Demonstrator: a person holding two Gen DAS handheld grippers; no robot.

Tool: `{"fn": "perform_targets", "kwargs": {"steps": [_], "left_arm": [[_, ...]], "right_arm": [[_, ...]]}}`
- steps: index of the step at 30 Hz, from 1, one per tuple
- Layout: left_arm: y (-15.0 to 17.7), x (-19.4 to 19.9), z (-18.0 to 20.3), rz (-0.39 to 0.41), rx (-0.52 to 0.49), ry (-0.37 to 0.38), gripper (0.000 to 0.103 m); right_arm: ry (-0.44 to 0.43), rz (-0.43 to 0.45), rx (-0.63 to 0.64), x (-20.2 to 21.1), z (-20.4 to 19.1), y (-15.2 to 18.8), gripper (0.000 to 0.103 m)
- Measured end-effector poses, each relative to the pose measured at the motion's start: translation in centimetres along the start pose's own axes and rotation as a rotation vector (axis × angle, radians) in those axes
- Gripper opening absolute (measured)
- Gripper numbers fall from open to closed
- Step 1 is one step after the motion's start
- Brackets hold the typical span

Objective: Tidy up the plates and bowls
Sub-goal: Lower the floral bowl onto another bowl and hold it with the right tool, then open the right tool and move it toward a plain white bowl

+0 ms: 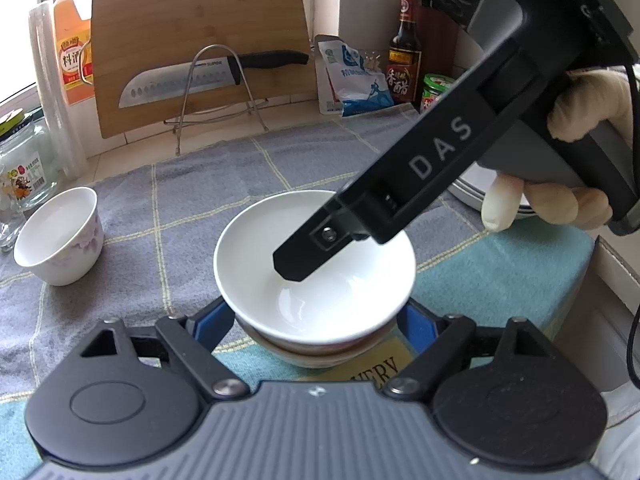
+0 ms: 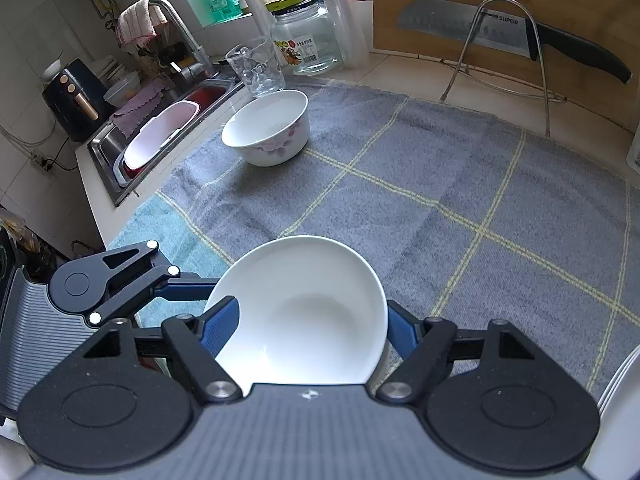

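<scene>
Right tongs (image 2: pixel 306 330) pinching white bowl (image 2: pixel 304 308) rim, one finger inside, bowl atop stack at near edge of table; left tongs (image 1: pixel 316 320) spread around stack base; floral bowl (image 1: pixel 60 236) far left

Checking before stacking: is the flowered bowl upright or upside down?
Upright. The flowered bowl stands on the grey cloth with its open mouth facing up, white inside showing.

You're at a home kitchen counter: stainless steel sink (image 2: pixel 120 156) with chrome tap (image 2: pixel 176 20), bamboo cutting board (image 1: pixel 200 52) behind a steel santoku knife (image 1: pixel 192 84), dark vinegar bottle (image 1: pixel 404 56), orange cooking-wine jug (image 1: pixel 72 44), black air fryer (image 2: pixel 76 100).
</scene>
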State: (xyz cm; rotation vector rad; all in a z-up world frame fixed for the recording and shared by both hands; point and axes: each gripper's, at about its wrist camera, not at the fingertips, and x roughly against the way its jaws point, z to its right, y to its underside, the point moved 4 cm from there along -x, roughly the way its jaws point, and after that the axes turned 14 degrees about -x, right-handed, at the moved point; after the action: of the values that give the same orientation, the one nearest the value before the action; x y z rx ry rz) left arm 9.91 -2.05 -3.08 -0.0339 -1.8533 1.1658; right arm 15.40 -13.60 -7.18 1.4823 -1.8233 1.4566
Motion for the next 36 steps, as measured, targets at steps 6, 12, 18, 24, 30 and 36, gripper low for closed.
{"fn": "perform_targets", "kwargs": {"steps": [6, 12, 18, 24, 30, 36], "left_arm": [[0.2, -0.1, -0.1, 0.000, 0.001, 0.005, 0.090], [0.3, 0.3, -0.2, 0.016, -0.006, -0.001, 0.097], [1.0, 1.4, -0.5, 0.024, 0.004, 0.005, 0.099], [2.1, 2.9, -2.3, 0.042, -0.014, -0.031, 0.099], [3.7, 4.3, -6.0, 0.040, -0.008, -0.128, 0.099], [4.9, 4.0, -11.0, 0.052, 0.047, -0.237, 0.099]], "right_arm": [[0.002, 0.002, 0.005, 0.0, 0.0, 0.0, 0.082], [0.017, 0.034, 0.031, 0.6, -0.3, -0.1, 0.103], [0.074, 0.053, 0.099, 0.8, -1.1, -0.4, 0.103], [0.141, 0.100, 0.246, 0.8, -3.6, -1.3, 0.103], [0.133, 0.109, 0.298, -0.2, -6.4, -3.2, 0.103], [0.133, 0.112, 0.307, -1.8, -8.9, -5.3, 0.103]]}}
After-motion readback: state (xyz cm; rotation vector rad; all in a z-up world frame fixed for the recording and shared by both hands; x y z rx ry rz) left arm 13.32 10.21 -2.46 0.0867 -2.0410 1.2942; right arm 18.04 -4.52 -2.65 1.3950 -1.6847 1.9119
